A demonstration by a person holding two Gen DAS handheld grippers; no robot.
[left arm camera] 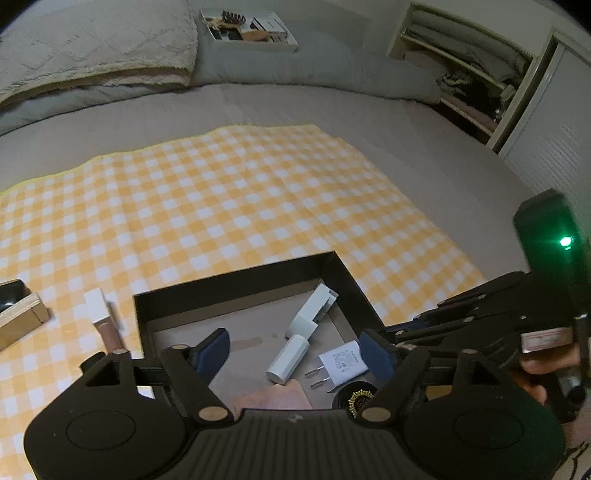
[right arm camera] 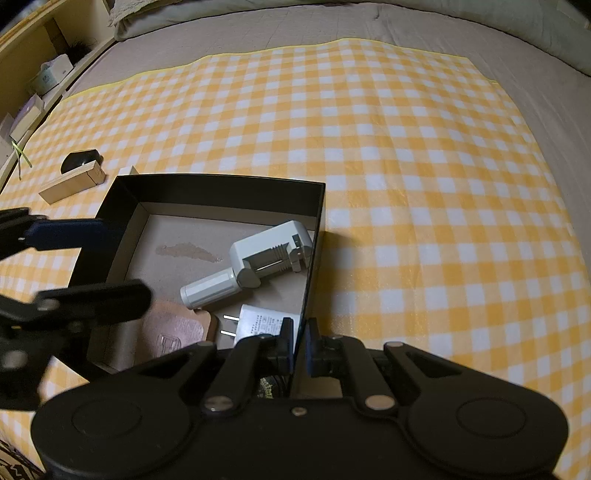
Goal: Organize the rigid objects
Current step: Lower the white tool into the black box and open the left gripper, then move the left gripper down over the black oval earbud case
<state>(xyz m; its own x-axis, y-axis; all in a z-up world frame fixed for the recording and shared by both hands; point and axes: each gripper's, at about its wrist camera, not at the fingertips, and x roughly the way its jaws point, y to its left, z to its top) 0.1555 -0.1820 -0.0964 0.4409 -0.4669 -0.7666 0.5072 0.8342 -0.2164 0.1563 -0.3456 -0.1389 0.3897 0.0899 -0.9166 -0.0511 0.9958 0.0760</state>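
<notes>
A black open box (left arm camera: pixel 236 286) (right arm camera: pixel 218 188) sits on the yellow checked cloth (left arm camera: pixel 221 192). Inside lie a grey-white tool (left arm camera: pixel 312 314) (right arm camera: pixel 269 251), a white cylinder (left arm camera: pixel 288 356) (right arm camera: pixel 208 290), a white plug charger (left arm camera: pixel 341 363) (right arm camera: pixel 258 323), a pink leather piece (left arm camera: pixel 273 397) (right arm camera: pixel 177 326) and a black round lid (left arm camera: pixel 356 397). My left gripper (left arm camera: pixel 295 350) is open above the box. My right gripper (right arm camera: pixel 300 347) is shut on the box's right wall; it also shows in the left wrist view (left arm camera: pixel 461 321).
A pink lip gloss tube with white cap (left arm camera: pixel 105 317) and a wooden block (left arm camera: pixel 22 321) (right arm camera: pixel 72 184) with a black object (right arm camera: pixel 79 158) lie left of the box. A white tray of items (left arm camera: pixel 247 31) sits far back. Shelves (left arm camera: pixel 461 70) stand right.
</notes>
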